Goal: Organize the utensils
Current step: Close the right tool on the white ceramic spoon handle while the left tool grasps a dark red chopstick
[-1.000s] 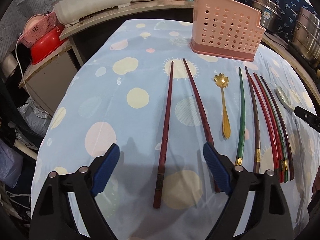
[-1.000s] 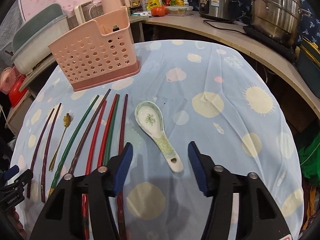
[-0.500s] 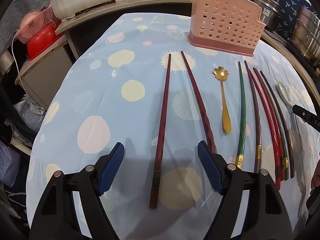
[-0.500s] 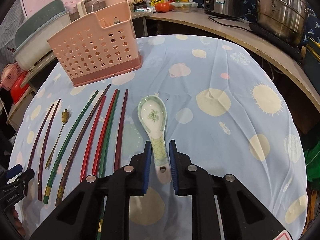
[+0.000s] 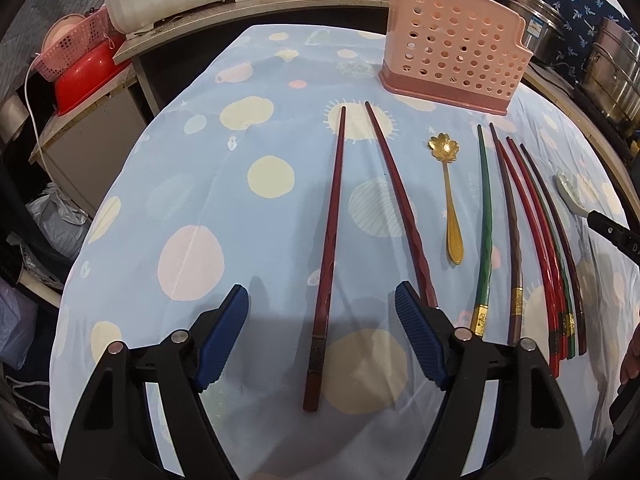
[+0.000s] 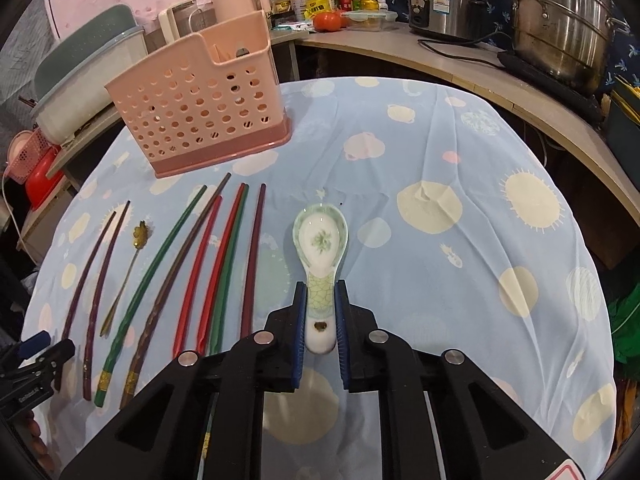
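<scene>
Clamping ceramic soup spoon (image 6: 321, 240) by its handle w/ right gripper (image 6: 320, 328); white bowl w/ green flower, crackle-green handle, facing up, lying mid-table on the blue spotted tablecloth (image 6: 460, 280). Hovering left gripper (image 5: 322, 320), jaws wide apart, straddling a dark red chopstick (image 5: 326, 256) near the table's near edge. Sitting btwn chopstick pairs: gold flower spoon (image 5: 450, 196). Standing at the far edge: pink perforated utensil holder (image 6: 200, 100). Leaving bare cloth right of the spoon out to the right edge.
</scene>
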The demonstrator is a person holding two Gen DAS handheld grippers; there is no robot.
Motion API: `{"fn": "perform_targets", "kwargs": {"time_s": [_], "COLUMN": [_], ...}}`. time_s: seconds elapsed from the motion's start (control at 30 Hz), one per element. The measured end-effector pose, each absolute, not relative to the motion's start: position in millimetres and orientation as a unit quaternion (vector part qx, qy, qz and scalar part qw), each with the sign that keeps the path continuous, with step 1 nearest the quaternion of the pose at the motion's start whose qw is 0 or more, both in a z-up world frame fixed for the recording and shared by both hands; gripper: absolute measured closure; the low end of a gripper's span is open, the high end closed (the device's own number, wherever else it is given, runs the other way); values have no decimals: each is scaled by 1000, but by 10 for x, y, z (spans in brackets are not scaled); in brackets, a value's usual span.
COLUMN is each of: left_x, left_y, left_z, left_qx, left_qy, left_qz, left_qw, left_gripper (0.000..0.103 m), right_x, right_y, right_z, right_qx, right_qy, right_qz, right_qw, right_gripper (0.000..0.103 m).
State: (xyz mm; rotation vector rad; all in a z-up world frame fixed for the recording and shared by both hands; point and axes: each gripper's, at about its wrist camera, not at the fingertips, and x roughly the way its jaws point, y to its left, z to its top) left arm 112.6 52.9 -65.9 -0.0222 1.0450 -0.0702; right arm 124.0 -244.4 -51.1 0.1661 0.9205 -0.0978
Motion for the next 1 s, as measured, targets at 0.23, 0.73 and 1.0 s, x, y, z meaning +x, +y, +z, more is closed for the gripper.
{"fn": "perform_targets", "kwargs": {"time_s": [0.23, 0.73, 1.0], "left_x": [1065, 759, 601], "left_y": [568, 600, 596], "left_z": [-678, -642, -508], "left_qx": [-17, -14, -18], "left_qy": [504, 502, 493], "left_qz": [-48, -74, -81], "left_qw": [862, 862, 866], "left_gripper": [59, 96, 96], "right_x": [1069, 624, 418], "right_y": [-2372, -2261, -2282], "right_z": [-407, -358, -216], "right_qx": [87, 98, 101], "right_qy": [441, 440, 429], "right_qz": [-38, -29, -29], "right_qw": [893, 892, 897], "right_gripper": [90, 90, 90]}}
